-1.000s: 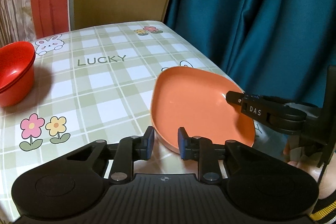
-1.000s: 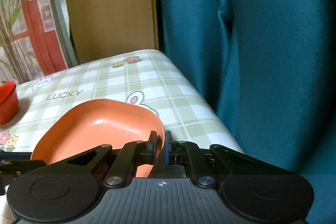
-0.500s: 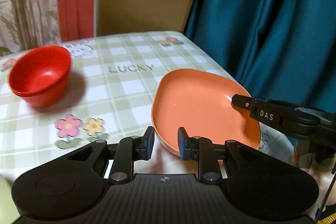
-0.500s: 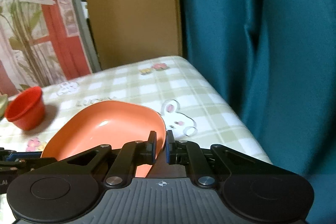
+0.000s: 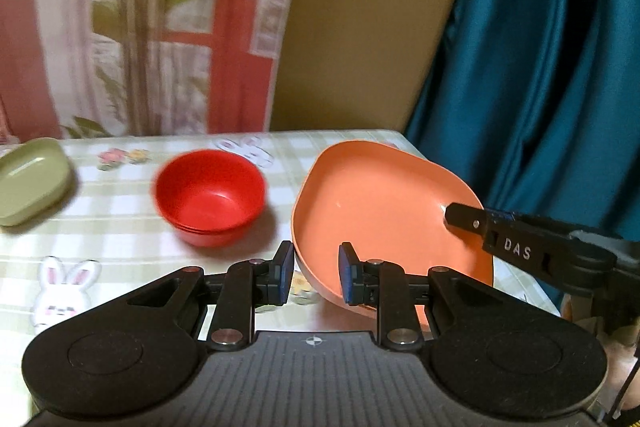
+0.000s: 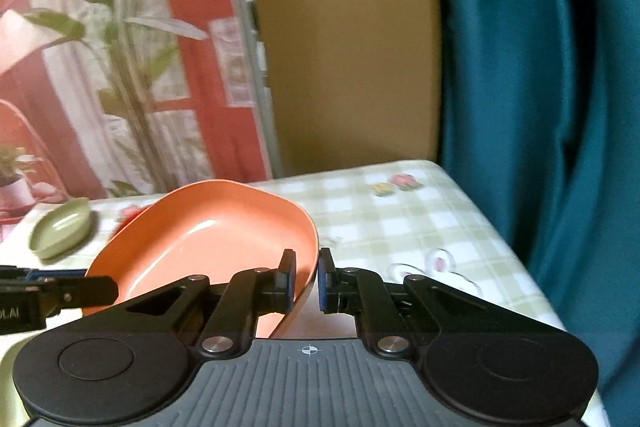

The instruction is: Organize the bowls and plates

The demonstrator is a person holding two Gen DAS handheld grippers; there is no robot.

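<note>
My right gripper (image 6: 307, 279) is shut on the rim of an orange plate (image 6: 208, 239) and holds it tilted above the table. In the left wrist view the same orange plate (image 5: 384, 219) hangs at the right, with the right gripper's finger (image 5: 516, 247) on its far edge. My left gripper (image 5: 314, 277) is part open and empty; the plate's near edge lies just beyond its right pad. A stack of red bowls (image 5: 210, 195) stands on the checked tablecloth left of the plate. A green plate (image 5: 30, 181) lies at the far left and shows in the right wrist view (image 6: 62, 227).
The table (image 6: 420, 227) ends at the right beside a teal curtain (image 6: 540, 67). A brown board (image 5: 360, 27) and a printed red and white hanging (image 5: 140, 27) stand behind the far edge.
The right gripper has lifted and tilted the orange plate and carried it left. Both cameras swung left, so the red bowls now sit mid-view and the green plate has come into view.
</note>
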